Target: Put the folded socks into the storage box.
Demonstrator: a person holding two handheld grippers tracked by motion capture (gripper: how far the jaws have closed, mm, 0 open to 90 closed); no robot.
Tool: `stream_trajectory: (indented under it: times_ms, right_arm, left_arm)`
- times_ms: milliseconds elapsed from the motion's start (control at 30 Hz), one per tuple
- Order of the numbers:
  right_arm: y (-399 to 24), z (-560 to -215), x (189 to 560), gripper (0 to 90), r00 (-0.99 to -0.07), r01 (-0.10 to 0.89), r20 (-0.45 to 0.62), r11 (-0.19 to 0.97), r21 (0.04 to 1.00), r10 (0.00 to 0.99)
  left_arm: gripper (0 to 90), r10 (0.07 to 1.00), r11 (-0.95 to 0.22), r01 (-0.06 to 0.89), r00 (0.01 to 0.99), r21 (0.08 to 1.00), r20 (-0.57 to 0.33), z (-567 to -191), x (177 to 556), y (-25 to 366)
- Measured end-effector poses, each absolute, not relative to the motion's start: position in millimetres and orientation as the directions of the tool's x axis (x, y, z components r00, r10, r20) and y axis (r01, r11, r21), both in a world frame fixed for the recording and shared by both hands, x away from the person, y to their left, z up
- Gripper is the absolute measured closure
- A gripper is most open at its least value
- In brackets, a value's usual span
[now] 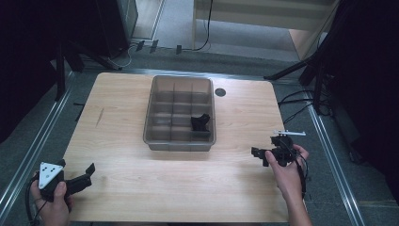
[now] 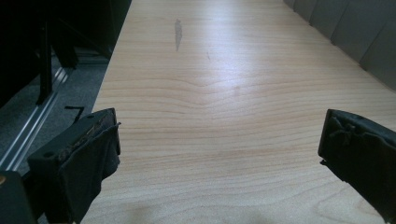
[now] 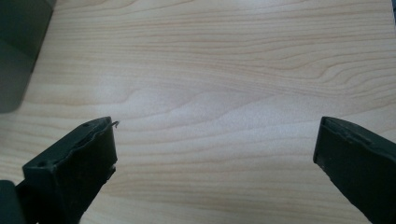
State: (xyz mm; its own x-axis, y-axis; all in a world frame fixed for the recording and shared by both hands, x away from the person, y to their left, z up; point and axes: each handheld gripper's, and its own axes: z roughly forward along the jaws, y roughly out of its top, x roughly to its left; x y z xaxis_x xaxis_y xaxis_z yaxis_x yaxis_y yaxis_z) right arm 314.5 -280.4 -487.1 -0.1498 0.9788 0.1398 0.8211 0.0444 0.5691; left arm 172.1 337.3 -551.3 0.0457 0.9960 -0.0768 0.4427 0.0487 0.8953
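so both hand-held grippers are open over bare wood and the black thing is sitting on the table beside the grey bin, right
Not quite. The black thing sits inside the grey bin, in a compartment near its right side, as the high view shows. Both the left hand-held gripper and the right hand-held gripper are indeed open over bare wood.

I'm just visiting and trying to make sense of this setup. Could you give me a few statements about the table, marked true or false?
1. The grey plastic tray with dividers sits on the light wooden table. True.
2. A small black object lies in one compartment of the tray. True.
3. The left tool grips that black object. False: its jaws are open with nothing between them, near the table's front left corner.
4. The right tool is inside the tray. False: it is over bare wood to the tray's right, open.
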Motion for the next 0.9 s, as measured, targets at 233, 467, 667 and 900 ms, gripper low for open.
stream_trajectory:
  times_ms: [233, 467, 667, 900]
  right_arm:
    - [-290, -499, 294, 0.0, -0.189, 0.779, 0.166, 0.045, 0.625, 0.968]
    - [-307, -515, 270, 1.0, -0.217, 0.709, 0.188, 0.022, 0.705, 0.958]
    - [-319, -522, 257, 2.3, -0.211, 0.680, 0.191, 0.003, 0.733, 0.959]
    - [-329, -527, 242, 3.3, -0.220, 0.643, 0.173, 0.009, 0.766, 0.960]
  left_arm:
    - [0.0, 0.996, 0.049, 0.442, 0.046, 0.896, -0.077, -551, 172, 337]
    - [0.0, 0.996, 0.051, 0.444, 0.044, 0.894, -0.078, -551, 172, 337]
    - [0.0, 0.996, 0.051, 0.444, 0.043, 0.894, -0.078, -551, 172, 337]
    - [0.0, 0.996, 0.052, 0.444, 0.043, 0.894, -0.080, -551, 172, 337]
